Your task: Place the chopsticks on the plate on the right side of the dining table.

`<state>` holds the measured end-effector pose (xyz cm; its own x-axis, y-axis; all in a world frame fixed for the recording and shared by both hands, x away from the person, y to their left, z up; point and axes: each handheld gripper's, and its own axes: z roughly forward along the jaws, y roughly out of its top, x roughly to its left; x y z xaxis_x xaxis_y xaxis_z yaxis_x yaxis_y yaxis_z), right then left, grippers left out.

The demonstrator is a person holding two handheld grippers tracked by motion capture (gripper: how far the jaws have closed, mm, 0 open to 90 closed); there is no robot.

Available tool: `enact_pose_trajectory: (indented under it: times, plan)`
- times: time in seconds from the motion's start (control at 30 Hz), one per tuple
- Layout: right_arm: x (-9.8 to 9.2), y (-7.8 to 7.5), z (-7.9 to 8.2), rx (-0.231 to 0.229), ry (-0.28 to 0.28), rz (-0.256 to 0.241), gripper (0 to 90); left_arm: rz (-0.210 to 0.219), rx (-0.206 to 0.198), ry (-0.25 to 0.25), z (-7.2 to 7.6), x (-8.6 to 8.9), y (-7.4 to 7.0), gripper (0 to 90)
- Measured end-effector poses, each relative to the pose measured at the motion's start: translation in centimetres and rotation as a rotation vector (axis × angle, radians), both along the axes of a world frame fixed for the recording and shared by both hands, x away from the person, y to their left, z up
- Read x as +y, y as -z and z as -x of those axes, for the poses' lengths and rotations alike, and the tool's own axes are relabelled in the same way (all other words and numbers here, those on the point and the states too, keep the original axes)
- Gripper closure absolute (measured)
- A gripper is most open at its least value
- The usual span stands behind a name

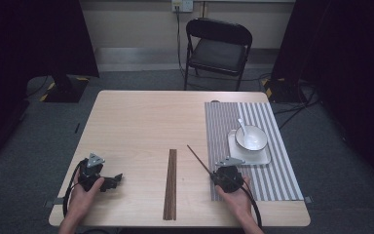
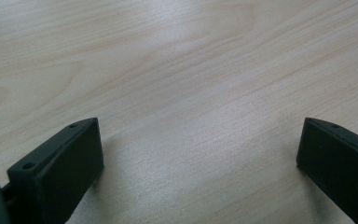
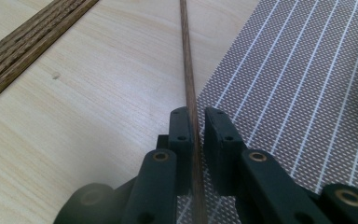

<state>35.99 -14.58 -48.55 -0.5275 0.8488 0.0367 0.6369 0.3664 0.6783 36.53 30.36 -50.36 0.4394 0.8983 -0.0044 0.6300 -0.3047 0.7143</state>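
- The right gripper clamps one chopstick, whose long axis runs straight ahead from the jaws, along the placemat edge.
- The left gripper rests wide open, well apart from the chopstick.

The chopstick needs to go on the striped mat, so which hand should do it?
The right. Its tool already pinches the chopstick at the edge of the mat. The left tool sits open, far across the table.
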Motion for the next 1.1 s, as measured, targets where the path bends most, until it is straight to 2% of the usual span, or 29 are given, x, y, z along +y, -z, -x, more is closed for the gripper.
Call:
enact_pose_trajectory:
  times: [0.17, 0.3, 0.73, 1.1]
  plan:
    - [0.4, 0.1, 0.1, -0.031, -0.011, 0.03, 80.9, 0.0, 0.0, 0.0, 0.0, 0.0, 0.0, 0.0]
    - [0.5, 0.1, 0.2, -0.044, -0.014, 0.046, 85.6, 0.0, 0.0, 0.0, 0.0, 0.0, 0.0, 0.0]
    - [0.3, -0.2, 0.1, -0.029, -0.002, 0.025, 86.0, 0.0, 0.0, 0.0, 0.0, 0.0, 0.0, 0.0]
    - [-0.4, -1.0, 0.1, -0.043, 0.002, 0.002, 86.0, 0.0, 0.0, 0.0, 0.0, 0.0, 0.0, 0.0]
